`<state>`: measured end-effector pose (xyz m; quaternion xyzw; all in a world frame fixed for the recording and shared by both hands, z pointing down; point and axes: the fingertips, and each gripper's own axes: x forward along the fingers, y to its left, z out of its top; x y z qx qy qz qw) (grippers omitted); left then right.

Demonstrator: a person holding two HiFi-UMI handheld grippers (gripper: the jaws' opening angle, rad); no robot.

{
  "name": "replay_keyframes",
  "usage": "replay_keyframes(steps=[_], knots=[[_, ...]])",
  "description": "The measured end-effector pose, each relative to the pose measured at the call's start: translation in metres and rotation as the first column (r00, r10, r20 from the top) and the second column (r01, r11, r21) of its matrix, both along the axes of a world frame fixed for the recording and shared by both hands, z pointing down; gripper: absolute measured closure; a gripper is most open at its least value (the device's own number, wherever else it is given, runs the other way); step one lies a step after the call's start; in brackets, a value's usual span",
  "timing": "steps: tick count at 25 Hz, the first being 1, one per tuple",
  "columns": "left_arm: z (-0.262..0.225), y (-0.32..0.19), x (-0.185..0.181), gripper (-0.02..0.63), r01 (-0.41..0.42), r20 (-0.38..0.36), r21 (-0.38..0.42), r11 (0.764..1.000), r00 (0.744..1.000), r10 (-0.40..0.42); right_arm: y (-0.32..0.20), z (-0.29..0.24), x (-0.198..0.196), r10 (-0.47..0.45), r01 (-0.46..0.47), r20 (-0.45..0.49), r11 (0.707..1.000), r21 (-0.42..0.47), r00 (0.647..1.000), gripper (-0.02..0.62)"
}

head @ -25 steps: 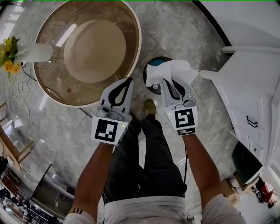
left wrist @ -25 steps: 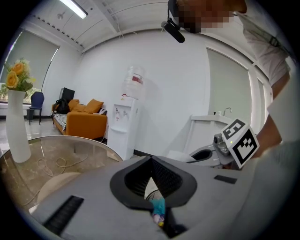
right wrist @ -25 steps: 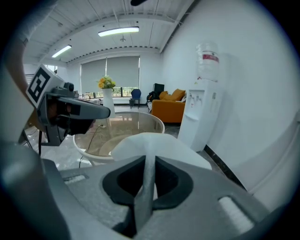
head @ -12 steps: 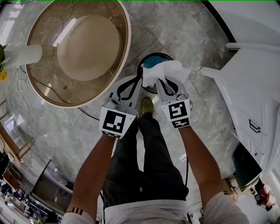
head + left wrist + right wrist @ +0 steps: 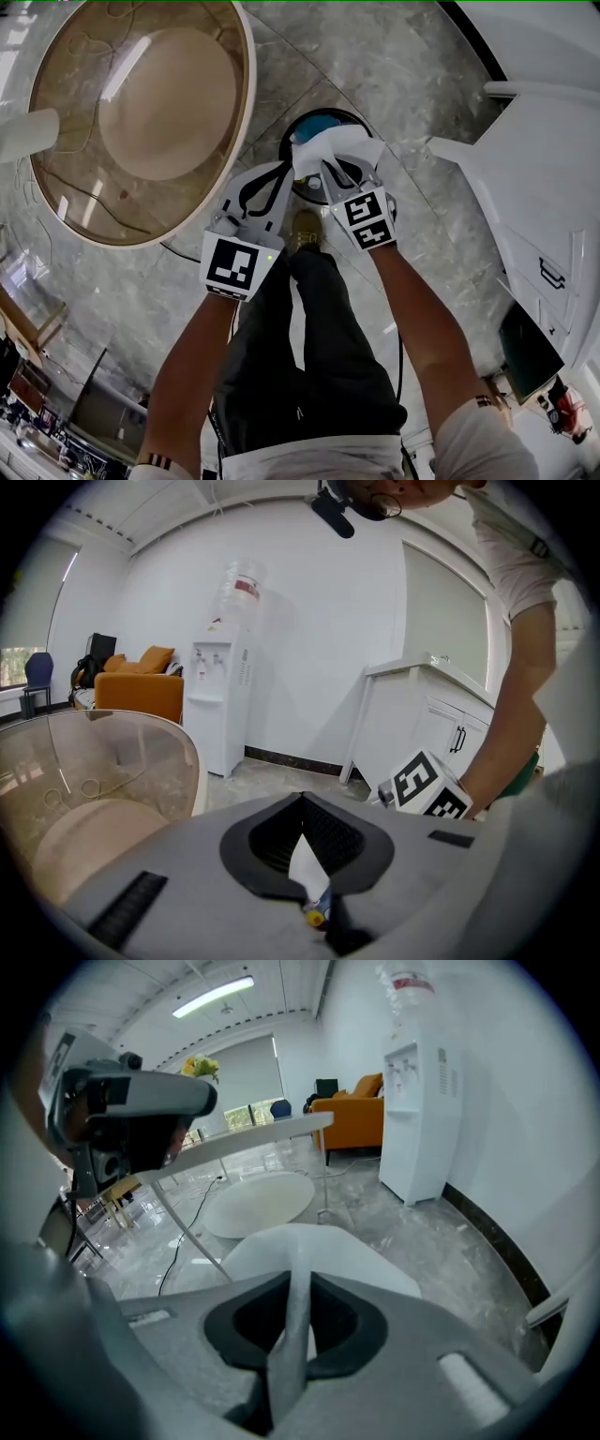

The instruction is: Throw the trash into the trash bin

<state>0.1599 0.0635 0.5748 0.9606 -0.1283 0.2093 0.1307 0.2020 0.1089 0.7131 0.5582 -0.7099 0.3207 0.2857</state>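
Observation:
The trash bin (image 5: 352, 116), round with a dark rim and blue inside, stands on the marble floor just ahead of my feet. My right gripper (image 5: 324, 169) is shut on a large crumpled white paper (image 5: 343, 147) that hangs over the bin's mouth. In the right gripper view the paper (image 5: 309, 1252) runs down between the closed jaws of the right gripper (image 5: 287, 1372). My left gripper (image 5: 289, 171) sits beside it at the bin's near left edge. In the left gripper view the left gripper (image 5: 317, 913) is shut on a small white scrap (image 5: 304, 866) with a yellow and blue bit.
A round glass table (image 5: 56, 202) with a beige base fills the left. White cabinets (image 5: 534, 187) stand at the right. My shoe (image 5: 305, 228) is just behind the bin. A water dispenser (image 5: 220, 710) and an orange sofa (image 5: 141, 694) stand by the far wall.
Both grippers have dropped and moved forward toward the bin. The white paper has gone from beside the bin's rim to over its mouth.

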Motion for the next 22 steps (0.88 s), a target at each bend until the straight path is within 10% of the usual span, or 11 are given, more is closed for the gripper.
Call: replay_keyframes(steps=[22], knots=[[0.028,-0.003,0.012,0.606,-0.07,-0.007,0.039,0.997,0.998,0.07,-0.004,0.102,-0.005,-0.013,0.018,0.029,0.982,-0.188,0.999,0.413]])
